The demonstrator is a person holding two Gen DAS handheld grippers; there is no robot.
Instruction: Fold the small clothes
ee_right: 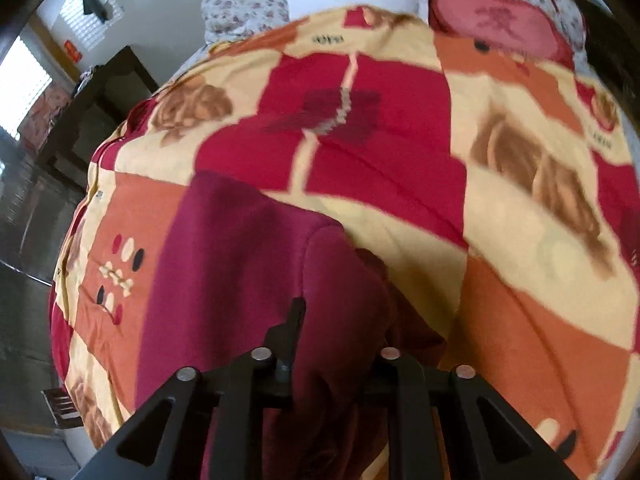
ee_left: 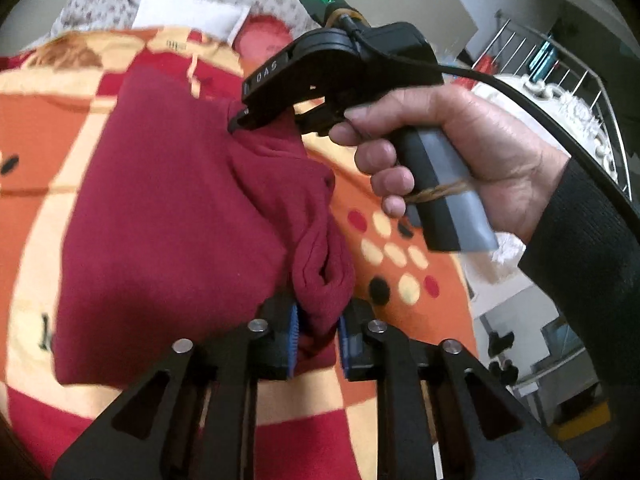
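A dark red knit garment (ee_left: pixel 168 216) lies on a patterned orange, red and cream blanket (ee_left: pixel 48 120). My left gripper (ee_left: pixel 318 334) is shut on a bunched fold of the garment's near right edge, between its blue pads (ee_left: pixel 293 336). My right gripper (ee_left: pixel 240 120), held in a hand, is shut on the garment's far right edge. In the right wrist view the garment (ee_right: pixel 240 280) fills the space between the right gripper's fingers (ee_right: pixel 336 344), and cloth hides the right finger. The garment's right edge is lifted and rumpled between the two grips.
The blanket (ee_right: pixel 500 240) covers a bed. A white pillow (ee_left: pixel 188 14) and a red cushion (ee_right: pixel 492 16) lie at the head. A metal rack (ee_left: pixel 560 72) stands at the right. A dark cabinet (ee_right: pixel 100 112) stands beside the bed at the left.
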